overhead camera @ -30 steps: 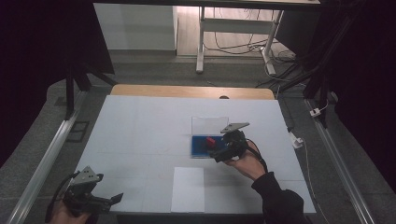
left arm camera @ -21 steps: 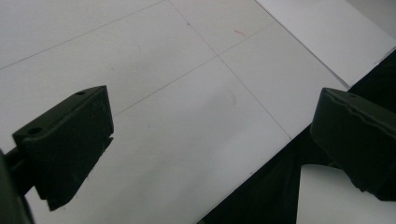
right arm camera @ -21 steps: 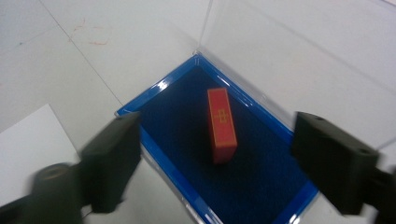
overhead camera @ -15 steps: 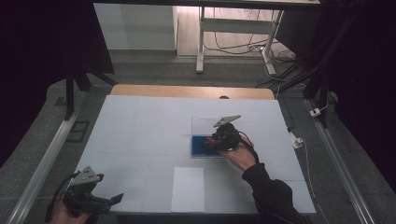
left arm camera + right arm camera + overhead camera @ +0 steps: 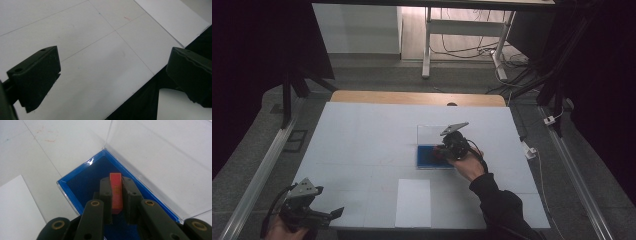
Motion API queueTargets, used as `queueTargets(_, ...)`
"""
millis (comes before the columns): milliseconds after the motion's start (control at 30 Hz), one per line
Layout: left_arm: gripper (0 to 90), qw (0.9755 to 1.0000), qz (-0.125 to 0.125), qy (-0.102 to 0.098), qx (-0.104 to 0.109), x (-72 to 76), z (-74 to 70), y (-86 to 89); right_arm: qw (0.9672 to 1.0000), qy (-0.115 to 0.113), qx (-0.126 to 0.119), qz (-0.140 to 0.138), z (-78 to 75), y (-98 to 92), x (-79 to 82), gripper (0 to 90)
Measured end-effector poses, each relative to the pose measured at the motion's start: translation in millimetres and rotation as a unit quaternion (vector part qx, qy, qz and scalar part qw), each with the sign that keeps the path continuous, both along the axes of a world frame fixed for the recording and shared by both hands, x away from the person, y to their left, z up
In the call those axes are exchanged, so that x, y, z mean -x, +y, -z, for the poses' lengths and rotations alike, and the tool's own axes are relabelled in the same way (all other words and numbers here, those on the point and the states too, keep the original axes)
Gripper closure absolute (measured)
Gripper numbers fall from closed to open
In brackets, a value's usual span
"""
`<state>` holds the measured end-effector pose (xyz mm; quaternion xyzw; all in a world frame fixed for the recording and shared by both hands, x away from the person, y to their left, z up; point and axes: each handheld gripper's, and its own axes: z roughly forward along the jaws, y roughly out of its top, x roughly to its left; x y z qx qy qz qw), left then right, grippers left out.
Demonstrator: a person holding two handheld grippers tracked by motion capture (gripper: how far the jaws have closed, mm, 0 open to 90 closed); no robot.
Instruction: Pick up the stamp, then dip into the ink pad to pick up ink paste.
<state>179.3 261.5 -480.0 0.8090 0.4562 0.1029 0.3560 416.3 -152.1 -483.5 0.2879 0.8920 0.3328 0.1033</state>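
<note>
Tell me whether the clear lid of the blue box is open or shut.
Open. The clear lid lies swung back flat on the table behind the blue box, whose dark lining is exposed under the right gripper.

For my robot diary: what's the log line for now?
right gripper: shut on red block | over open blue box | left gripper: open

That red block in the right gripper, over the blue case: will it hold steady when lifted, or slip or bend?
The red block looks stiff: straight edges, no bowing between the pads. It is probably light, being small and thin. It could pivot or slip, since the right gripper holds only its narrow faces, so lift slowly clear of the blue case.
</note>
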Motion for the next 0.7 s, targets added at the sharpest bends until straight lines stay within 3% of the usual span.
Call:
queueTargets(233, 0.1, 1.0000, 0.002, -0.001, 0.002, 0.3, 0.0, 0.2, 0.9999, -0.014, -0.007, -0.006, -9.2, -3.4, 4.1, 79.9)
queueTargets(700, 0.1, 1.0000, 0.006, -0.001, 0.001, 0.2, -0.1, -0.1, 0.9998, -0.010, -0.018, -0.001, -19.3, -11.3, 7.3, 79.9)
